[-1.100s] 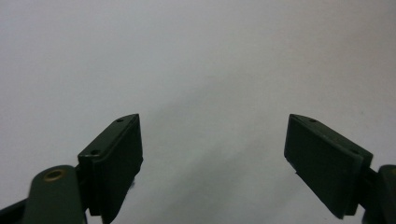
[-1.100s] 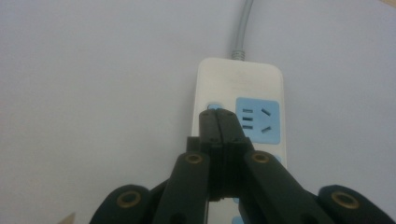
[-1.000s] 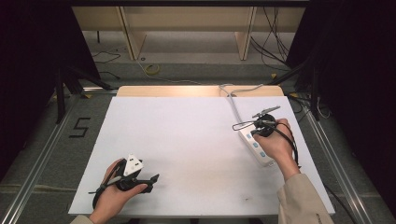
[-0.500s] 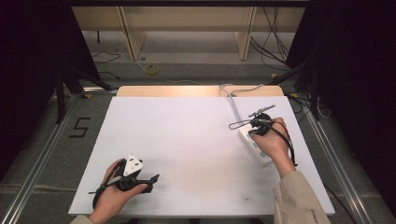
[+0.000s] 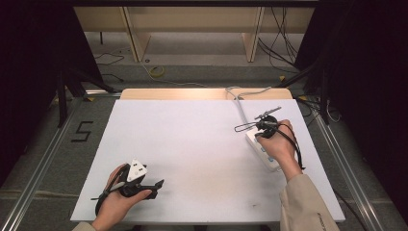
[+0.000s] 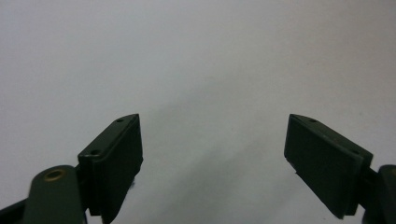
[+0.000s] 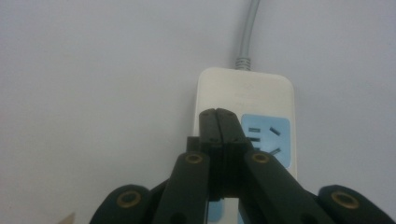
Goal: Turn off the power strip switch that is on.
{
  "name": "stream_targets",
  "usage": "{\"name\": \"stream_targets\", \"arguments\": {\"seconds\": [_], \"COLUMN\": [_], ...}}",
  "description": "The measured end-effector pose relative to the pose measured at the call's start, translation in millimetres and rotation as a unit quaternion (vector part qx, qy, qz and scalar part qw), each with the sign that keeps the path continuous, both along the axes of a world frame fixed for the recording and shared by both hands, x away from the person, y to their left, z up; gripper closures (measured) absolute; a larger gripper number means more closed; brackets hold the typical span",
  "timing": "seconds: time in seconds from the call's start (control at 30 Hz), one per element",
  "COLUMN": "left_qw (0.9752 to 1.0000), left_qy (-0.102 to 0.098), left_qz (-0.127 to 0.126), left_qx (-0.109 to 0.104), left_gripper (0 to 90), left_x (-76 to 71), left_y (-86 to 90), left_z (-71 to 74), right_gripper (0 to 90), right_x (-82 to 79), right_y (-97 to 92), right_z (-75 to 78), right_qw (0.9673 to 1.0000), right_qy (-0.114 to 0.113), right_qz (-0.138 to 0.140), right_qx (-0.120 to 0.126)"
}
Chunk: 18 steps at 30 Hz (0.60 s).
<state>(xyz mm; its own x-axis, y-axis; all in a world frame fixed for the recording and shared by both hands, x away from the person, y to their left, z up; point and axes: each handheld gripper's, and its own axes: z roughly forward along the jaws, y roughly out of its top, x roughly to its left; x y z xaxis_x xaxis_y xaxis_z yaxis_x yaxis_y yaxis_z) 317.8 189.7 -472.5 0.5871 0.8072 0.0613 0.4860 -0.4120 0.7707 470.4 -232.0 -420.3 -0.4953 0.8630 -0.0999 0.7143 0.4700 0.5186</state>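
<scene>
The right tool point(image 7: 219, 122) has its jaws pressed together, empty, over the white power strip point(image 7: 261, 98) at the bench's point(image 5: 192, 144) 3 o'clock side; the strip's grey cable point(image 7: 250, 28) leaves toward 12 o'clock. The left tool point(image 6: 212, 154), near 7 o'clock, is spread wide with nothing between.

The power strip point(image 7: 245, 102) looks like smooth white plastic, the table point(image 5: 192, 144) matt white, perhaps laminate.

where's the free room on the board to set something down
The widest bare patch is the middle of the white board, between the left tool and the power strip, back to the wooden edge. It is crowded only at the right, where the right tool, strip and its grey cord sit.
</scene>
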Motion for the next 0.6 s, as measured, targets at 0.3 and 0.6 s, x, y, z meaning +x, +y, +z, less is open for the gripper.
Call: {"name": "stream_targets", "arguments": {"seconds": [0.3,0.6], "left_qw": [1.0000,1.0000], "left_qy": [0.002,0.001], "left_qz": [-0.003,-0.003], "left_qx": [0.002,0.001], "left_gripper": [19.3,19.3], "left_x": [0.3,0.6], "left_y": [-0.7,-1.1], "left_z": [0.0,-0.2], "right_gripper": [90.0,90.0], "right_x": [4.0,8.5], "right_y": [-1.2,-0.2], "right_z": [-3.5,-7.3], "right_qw": [1.0000,0.9999], "right_qy": [0.004,0.008], "right_qz": [-0.005,-0.007], "right_qx": [-0.004,-0.005]}}
